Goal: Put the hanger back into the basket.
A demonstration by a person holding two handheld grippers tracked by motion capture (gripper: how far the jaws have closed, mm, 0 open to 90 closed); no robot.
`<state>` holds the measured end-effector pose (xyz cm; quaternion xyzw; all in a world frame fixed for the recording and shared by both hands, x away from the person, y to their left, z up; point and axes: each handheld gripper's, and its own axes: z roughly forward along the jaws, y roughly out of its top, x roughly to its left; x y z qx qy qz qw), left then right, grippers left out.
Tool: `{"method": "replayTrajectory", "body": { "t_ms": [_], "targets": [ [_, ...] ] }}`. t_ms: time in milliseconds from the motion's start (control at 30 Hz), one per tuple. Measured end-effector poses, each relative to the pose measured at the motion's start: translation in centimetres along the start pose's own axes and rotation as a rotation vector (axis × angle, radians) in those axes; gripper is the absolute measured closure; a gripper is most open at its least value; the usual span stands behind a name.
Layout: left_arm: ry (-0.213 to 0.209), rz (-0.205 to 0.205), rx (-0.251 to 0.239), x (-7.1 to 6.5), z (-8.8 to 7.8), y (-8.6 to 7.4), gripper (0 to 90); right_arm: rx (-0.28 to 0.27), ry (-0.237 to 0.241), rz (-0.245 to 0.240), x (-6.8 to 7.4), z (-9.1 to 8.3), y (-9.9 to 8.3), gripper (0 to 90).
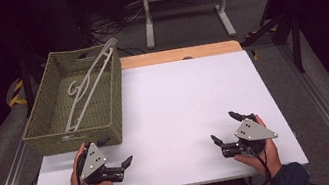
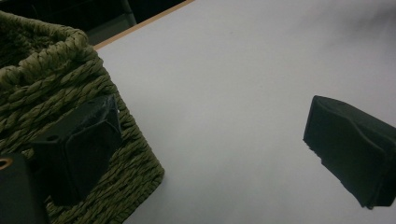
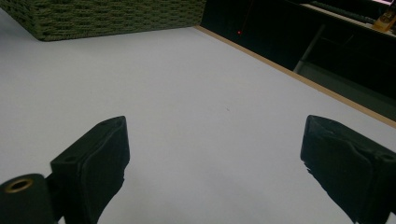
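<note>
A: Woven green basket [image 1: 51,122] sits at table's [image 1: 194,102] far-left in high view, w/ a pale grey hanger [image 1: 91,82] inside. Which way does the hanger run?

B: Long axis goes diagonal: lower end down in the basket's near-left, upper end propped on the far-right rim, poking out past it. Hook lies inside, toward the basket's middle.

A: Grippers?

B: Left gripper [image 1: 117,153] is just beside the basket's near-right corner, jaws spread wide, nothing between them. Right gripper [image 1: 225,127] is well apart, on the near-right of the table, jaws also wide, empty.

A: Left gripper view?

B: Basket corner [image 2: 56,93] right behind one jaw; can't tell if touching. Other jaw over bare white top.

A: Right gripper view?

B: Both jaws far apart over white surface, basket wall [image 3: 107,16] far off at top-left.
</note>
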<state>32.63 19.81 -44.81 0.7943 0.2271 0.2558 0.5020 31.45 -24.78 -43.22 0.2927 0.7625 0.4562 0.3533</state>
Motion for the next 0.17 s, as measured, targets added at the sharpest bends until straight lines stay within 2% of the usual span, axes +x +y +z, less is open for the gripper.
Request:
{"method": "replayTrajectory", "body": {
  "t_ms": [167],
  "targets": [
    [0.003, -0.001, 0.002, 0.03, 0.13, 0.0, 4.9, -0.004, 0.003, 0.001, -0.04, -0.02, -0.03, 8.9]
  ]
}}
